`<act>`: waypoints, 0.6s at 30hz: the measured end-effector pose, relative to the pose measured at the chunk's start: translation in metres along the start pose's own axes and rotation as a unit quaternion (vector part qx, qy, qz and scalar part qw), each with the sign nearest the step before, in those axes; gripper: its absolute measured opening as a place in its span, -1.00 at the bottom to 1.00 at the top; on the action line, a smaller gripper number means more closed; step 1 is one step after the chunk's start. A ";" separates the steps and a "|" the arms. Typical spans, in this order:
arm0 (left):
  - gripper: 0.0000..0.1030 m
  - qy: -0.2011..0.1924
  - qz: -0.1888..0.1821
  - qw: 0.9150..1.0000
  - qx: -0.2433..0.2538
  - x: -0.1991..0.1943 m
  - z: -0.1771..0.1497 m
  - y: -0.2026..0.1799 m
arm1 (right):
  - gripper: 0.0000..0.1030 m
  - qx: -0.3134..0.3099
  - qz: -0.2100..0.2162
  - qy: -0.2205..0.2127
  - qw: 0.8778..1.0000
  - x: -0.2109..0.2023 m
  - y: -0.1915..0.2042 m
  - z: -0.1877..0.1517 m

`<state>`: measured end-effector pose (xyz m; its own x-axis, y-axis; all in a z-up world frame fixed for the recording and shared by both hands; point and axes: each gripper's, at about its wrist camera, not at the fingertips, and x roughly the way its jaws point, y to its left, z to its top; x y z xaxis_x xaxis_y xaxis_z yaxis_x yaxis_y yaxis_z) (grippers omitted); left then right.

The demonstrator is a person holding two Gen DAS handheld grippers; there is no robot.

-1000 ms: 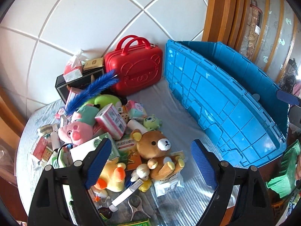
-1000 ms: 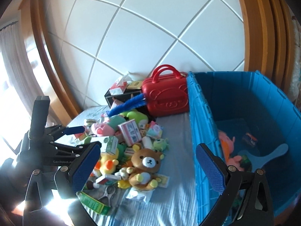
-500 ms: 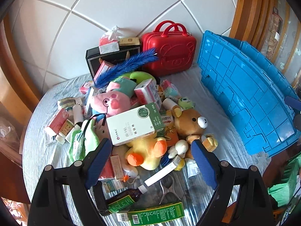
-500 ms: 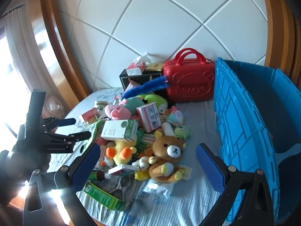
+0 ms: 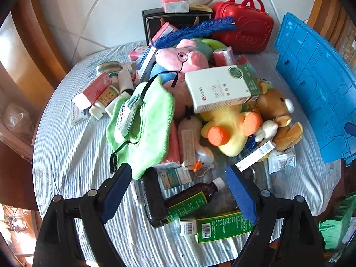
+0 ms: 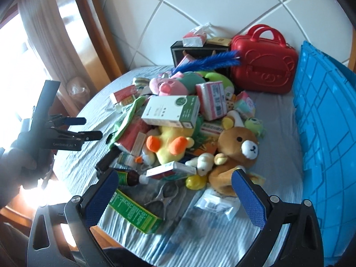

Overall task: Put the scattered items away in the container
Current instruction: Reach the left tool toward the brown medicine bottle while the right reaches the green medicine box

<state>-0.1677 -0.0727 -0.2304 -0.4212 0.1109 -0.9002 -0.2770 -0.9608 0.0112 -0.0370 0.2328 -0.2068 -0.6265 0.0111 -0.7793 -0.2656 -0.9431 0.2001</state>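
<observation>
A pile of scattered items lies on the round table: a brown teddy bear [image 5: 278, 113] [image 6: 240, 146], a yellow duck plush [image 5: 227, 129] [image 6: 171, 142], a white-and-green box [image 5: 222, 89] [image 6: 171, 111], a green cloth [image 5: 144, 122], a brown bottle [image 5: 191, 195] [image 6: 129, 178], a green carton [image 5: 218, 227] [image 6: 133, 211]. The blue crate [image 5: 316, 84] [image 6: 322, 129] stands at the right. My left gripper [image 5: 178, 191] is open and empty above the near items; it also shows in the right wrist view [image 6: 89, 128]. My right gripper [image 6: 175, 198] is open and empty over the table's near edge.
A red case [image 5: 244, 29] [image 6: 264, 66], a black box [image 5: 169, 26] with a tissue pack and a blue feather [image 5: 200, 31] stand at the back by the white wall. Metal tongs [image 6: 162, 198] lie near the front edge. Wooden frames flank the table.
Both grippers have swung left, away from the crate, toward the pile. The left one now sits lower and closer over the near items. Both stay open.
</observation>
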 end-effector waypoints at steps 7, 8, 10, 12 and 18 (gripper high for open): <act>0.69 0.055 0.014 0.998 -0.002 0.037 -0.046 0.029 | 0.99 -0.036 0.044 0.054 0.997 0.057 0.032 -0.023; 0.69 0.061 0.014 0.998 0.003 0.041 -0.052 0.030 | 0.99 -0.041 0.047 0.062 0.996 0.064 0.036 -0.026; 0.69 0.070 0.007 0.997 0.017 0.048 -0.062 0.030 | 0.99 -0.049 0.056 0.075 0.994 0.077 0.043 -0.032; 0.69 0.075 -0.005 0.997 0.032 0.052 -0.070 0.028 | 0.99 -0.052 0.060 0.087 0.993 0.087 0.046 -0.037; 0.69 0.061 -0.050 0.991 0.106 0.055 -0.071 0.006 | 0.99 -0.063 0.069 0.117 0.989 0.112 0.051 -0.050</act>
<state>-0.1313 -0.0907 -0.3109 -0.2782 0.1589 -0.9473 -0.4936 -0.8697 -0.0009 -0.0838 0.1697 -0.3132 -0.4600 -0.1839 -0.8686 -0.0873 -0.9642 0.2503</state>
